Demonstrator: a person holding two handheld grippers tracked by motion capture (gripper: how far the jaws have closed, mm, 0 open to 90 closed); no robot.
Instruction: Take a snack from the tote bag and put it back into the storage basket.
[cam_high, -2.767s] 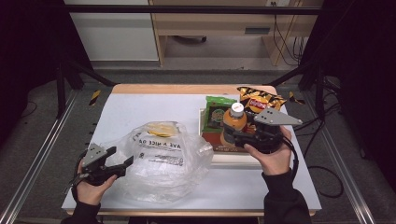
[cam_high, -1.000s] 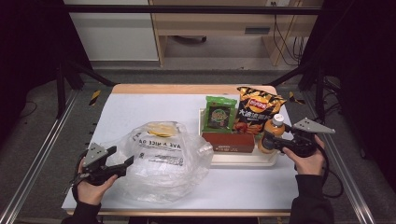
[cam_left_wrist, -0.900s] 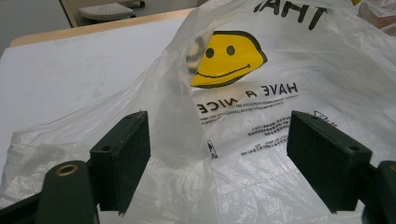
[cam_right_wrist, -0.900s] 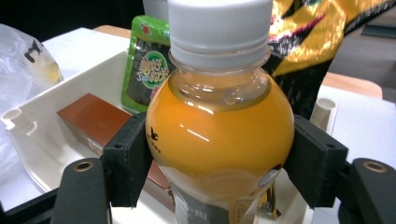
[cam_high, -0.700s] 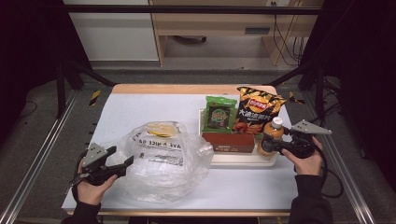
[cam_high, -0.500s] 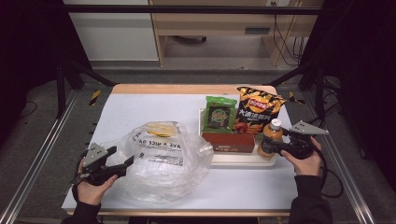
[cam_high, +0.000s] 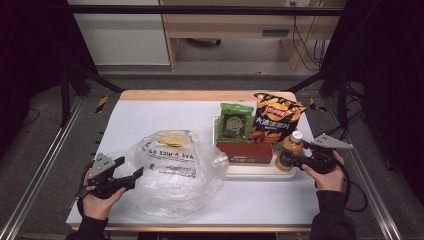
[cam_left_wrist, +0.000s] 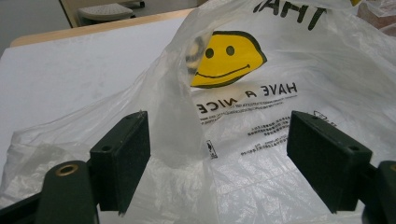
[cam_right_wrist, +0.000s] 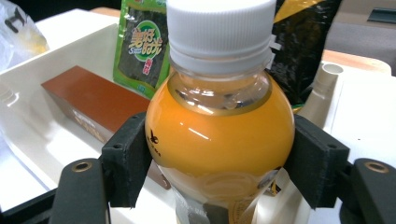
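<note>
The orange juice bottle stands upright with its white cap on, at the right end of the white tray, just beside the brown box that lies along the tray's front; in the right gripper view the bottle sits squarely between the two black jaws, each pad pressed against its round shoulder, so the right gripper is pinching the bottle from the side, the person's hand behind it near the table's right edge. Behind the bottle a black chip bag leans upright, and to its left a green seaweed packet stands at the tray's back. Well apart, on the left of the white table, lies a crumpled clear plastic bag printed with a yellow smiley; the left gripper is at its near-left edge with jaws spread wide, a fold of the film rising between them and lying against one jaw.
</note>
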